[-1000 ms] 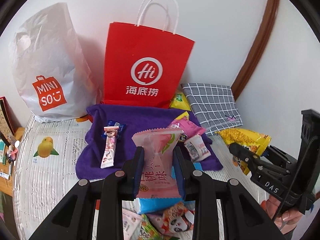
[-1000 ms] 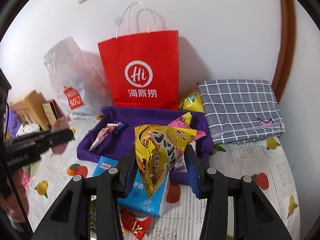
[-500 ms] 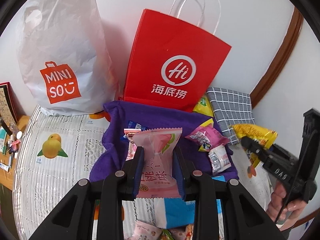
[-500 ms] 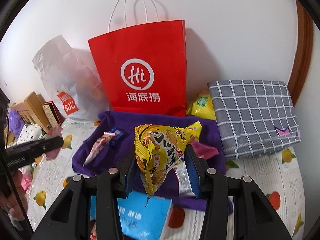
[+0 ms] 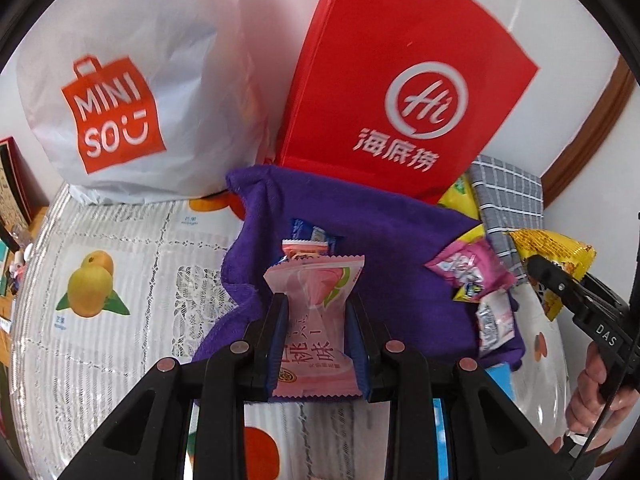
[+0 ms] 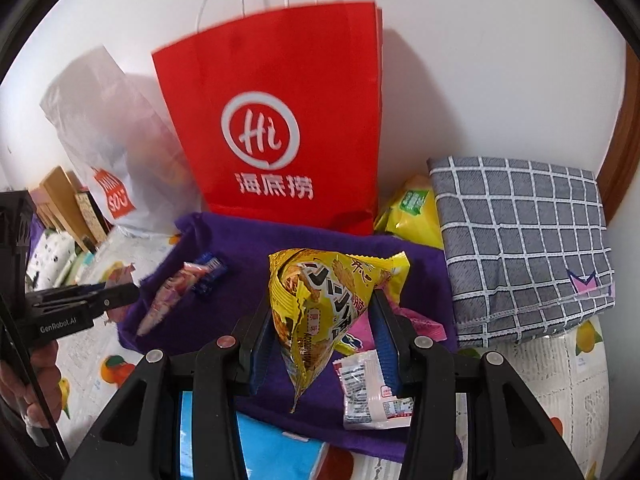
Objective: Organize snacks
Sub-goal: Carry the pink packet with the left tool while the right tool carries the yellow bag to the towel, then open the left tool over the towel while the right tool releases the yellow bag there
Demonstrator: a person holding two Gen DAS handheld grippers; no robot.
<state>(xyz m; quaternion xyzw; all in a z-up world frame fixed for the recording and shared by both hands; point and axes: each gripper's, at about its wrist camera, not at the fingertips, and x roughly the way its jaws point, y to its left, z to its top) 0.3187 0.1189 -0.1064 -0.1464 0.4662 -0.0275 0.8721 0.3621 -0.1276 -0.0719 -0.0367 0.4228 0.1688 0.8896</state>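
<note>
My left gripper (image 5: pixel 316 312) is shut on a pink peach-flavour snack packet (image 5: pixel 314 320) and holds it above the near edge of the purple cloth (image 5: pixel 384 240). My right gripper (image 6: pixel 322 320) is shut on a yellow chip bag (image 6: pixel 320 300) above the same cloth (image 6: pixel 248 280). Small snacks lie on the cloth: a pink-and-blue pair (image 6: pixel 188 292), a pink packet (image 5: pixel 472 276) and a white packet (image 6: pixel 368 392). The right gripper also shows in the left wrist view (image 5: pixel 560 284), and the left one in the right wrist view (image 6: pixel 120 292).
A red paper bag (image 6: pixel 276 128) and a white Miniso bag (image 5: pixel 132 92) stand behind the cloth against the wall. A grey checked cloth bundle (image 6: pixel 520 240) lies to the right, with a yellow bag (image 6: pixel 412 212) beside it. A blue box (image 6: pixel 272 452) lies near me.
Both grippers have moved forward over the purple cloth toward the bags, each still holding its packet. The bags look larger and closer.
</note>
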